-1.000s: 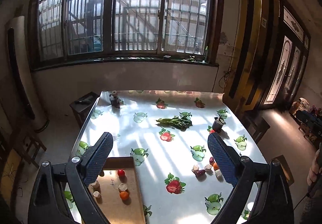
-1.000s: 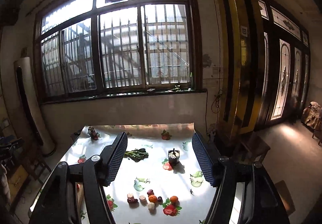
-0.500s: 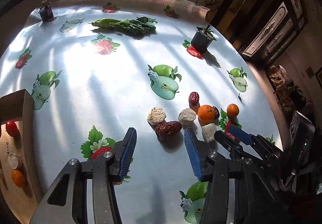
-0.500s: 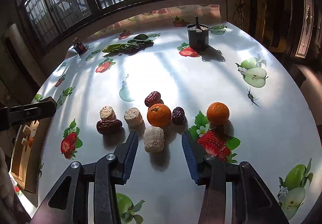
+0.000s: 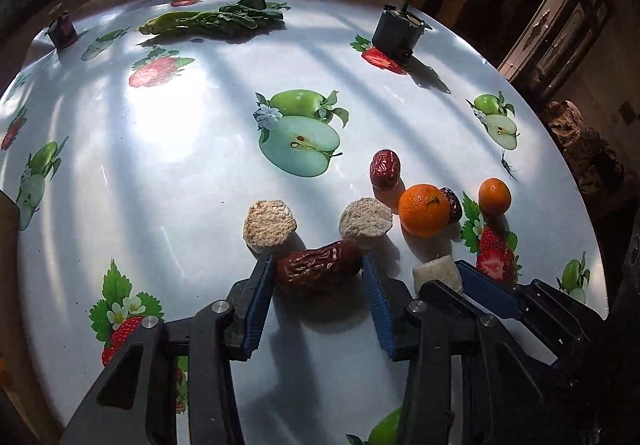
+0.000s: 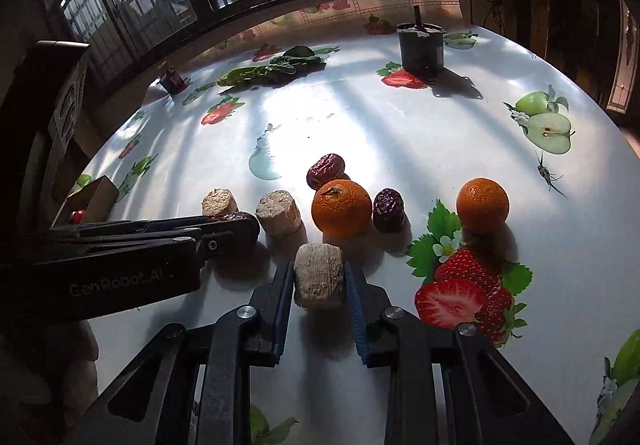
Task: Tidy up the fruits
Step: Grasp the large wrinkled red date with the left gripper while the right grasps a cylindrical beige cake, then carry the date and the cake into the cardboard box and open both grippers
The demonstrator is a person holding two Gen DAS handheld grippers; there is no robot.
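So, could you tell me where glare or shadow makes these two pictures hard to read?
Left wrist view: window glare washes out the tablecloth left of centre, and barred shadows stripe it. Right wrist view: glare bleaches the cloth behind the dates, the left side is dark, and the fisheye bends the window frame. Fruit stays sharp in both.

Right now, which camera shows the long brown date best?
The left wrist camera. There the long brown date lies whole between the closing left gripper. In the right wrist camera, the gripper hides all but a sliver of the date.
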